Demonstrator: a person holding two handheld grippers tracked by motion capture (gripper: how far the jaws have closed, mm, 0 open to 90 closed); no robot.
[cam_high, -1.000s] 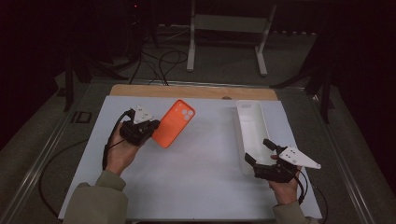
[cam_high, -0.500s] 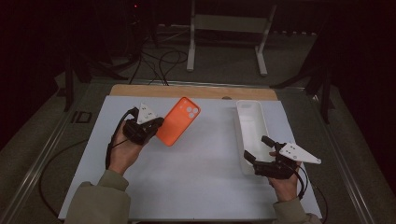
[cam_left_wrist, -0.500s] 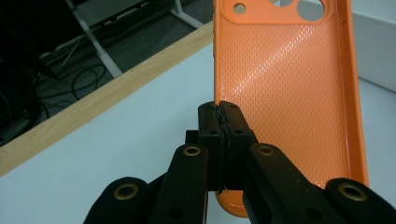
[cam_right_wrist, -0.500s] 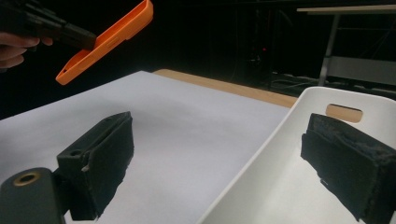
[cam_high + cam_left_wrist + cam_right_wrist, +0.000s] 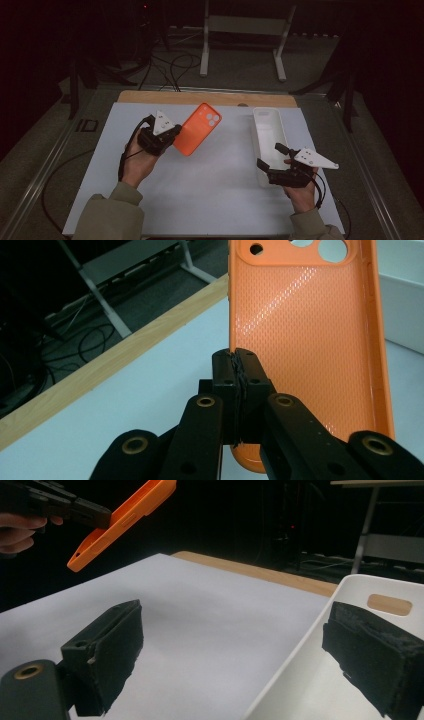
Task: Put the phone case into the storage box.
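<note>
As seen in the high view, the left gripper (image 5: 170, 137) lifts an orange phone case (image 5: 198, 129) above the white mat (image 5: 220, 200), its jaws clamped on the case's long edge, seemingly for carrying toward the white tray (image 5: 265, 132). Left gripper view: pads pinch the case wall (image 5: 231, 347). Right gripper view: the right gripper (image 5: 230, 655), jaws wide apart, straddles the tray's near wall (image 5: 320, 625), probably to steady it.

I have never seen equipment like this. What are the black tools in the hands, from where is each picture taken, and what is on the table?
A person sits at a table and holds a hand-operated two-jaw gripper in each hand. One picture comes from a fixed camera above, looking down. The other two come from small cameras riding on each gripper, looking along its black jaws.

The left gripper is shut on the edge of an orange phone case and holds it raised above the white table surface; its own view shows the jaws pinched on the case's rim. The right gripper is open, its jaws on either side of the near wall of a long white tray, not pressing on it. A wooden board lies along the far edge.
</note>
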